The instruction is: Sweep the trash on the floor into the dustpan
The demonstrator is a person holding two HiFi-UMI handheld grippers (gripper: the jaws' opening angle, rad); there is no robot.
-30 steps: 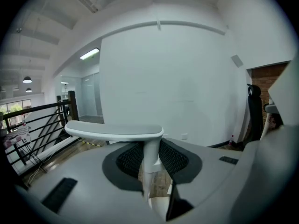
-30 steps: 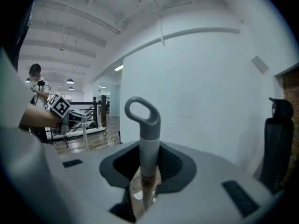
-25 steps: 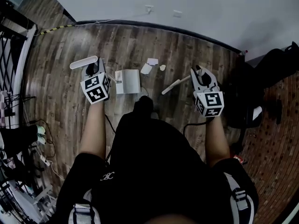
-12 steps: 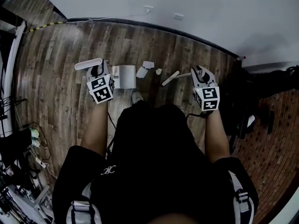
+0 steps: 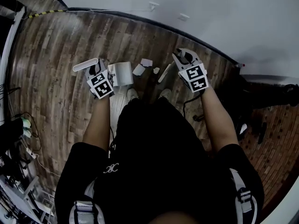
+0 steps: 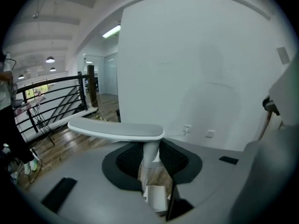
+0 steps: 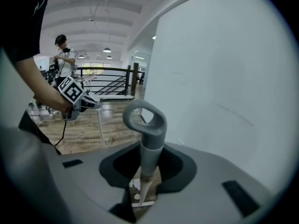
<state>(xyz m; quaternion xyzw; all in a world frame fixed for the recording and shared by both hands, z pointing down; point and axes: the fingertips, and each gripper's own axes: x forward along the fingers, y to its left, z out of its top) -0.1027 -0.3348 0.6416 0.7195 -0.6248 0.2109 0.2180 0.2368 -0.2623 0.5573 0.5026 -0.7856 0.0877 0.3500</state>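
Note:
My left gripper (image 5: pixel 96 69) is shut on the stem of a white dustpan handle (image 6: pixel 117 130) with a flat T-shaped top. The dustpan (image 5: pixel 121 73) rests on the wooden floor just right of this gripper, its mouth toward the trash. Three pale scraps of trash (image 5: pixel 138 70) lie between the dustpan and the broom head (image 5: pixel 164 73). My right gripper (image 5: pixel 183 58) is shut on the grey broom handle (image 7: pixel 145 125), which ends in a loop. Below the right gripper's jaws the broom head (image 7: pixel 142 203) touches the floor next to the scraps (image 7: pixel 136 185).
A white wall (image 5: pixel 196 8) with sockets runs close behind the trash. A black railing (image 6: pixel 51 92) and cables (image 5: pixel 18 125) are on the left, a dark bag (image 5: pixel 275 94) on the right. My shoes (image 5: pixel 132 94) stand just behind the dustpan. A person (image 7: pixel 63 55) stands far back.
My right gripper has swung left and toward the wall, bringing the broom head close to the scraps. The left gripper and dustpan hold their place beside the trash.

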